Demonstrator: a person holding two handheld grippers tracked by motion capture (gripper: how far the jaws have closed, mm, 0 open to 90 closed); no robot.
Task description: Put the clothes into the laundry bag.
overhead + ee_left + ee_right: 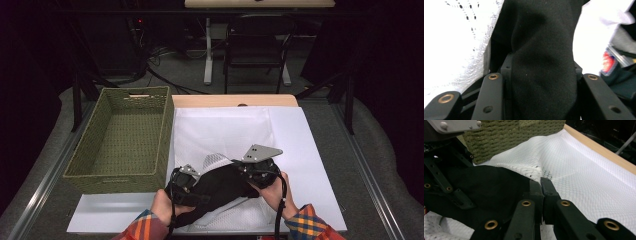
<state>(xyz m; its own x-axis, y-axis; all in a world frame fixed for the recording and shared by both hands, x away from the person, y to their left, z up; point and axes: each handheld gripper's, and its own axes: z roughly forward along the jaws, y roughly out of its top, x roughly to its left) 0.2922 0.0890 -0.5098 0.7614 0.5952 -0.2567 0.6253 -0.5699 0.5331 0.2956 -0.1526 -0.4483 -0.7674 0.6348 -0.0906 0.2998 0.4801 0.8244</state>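
Two hand-held grippers are seen gathered over a black cloth garment at the near edge of a white-covered table; the garment lies bunched on a white mesh laundry bag spread flat beside an open green woven basket. The left gripper is shown with a thick fold of the black cloth clamped between its part-closed jaws; the right gripper is shown pinched tight on the cloth's edge, its jaws nearly meeting. Loading is judged barely begun: the garment is gripped at both ends, but nothing has yet been placed in bag or basket.
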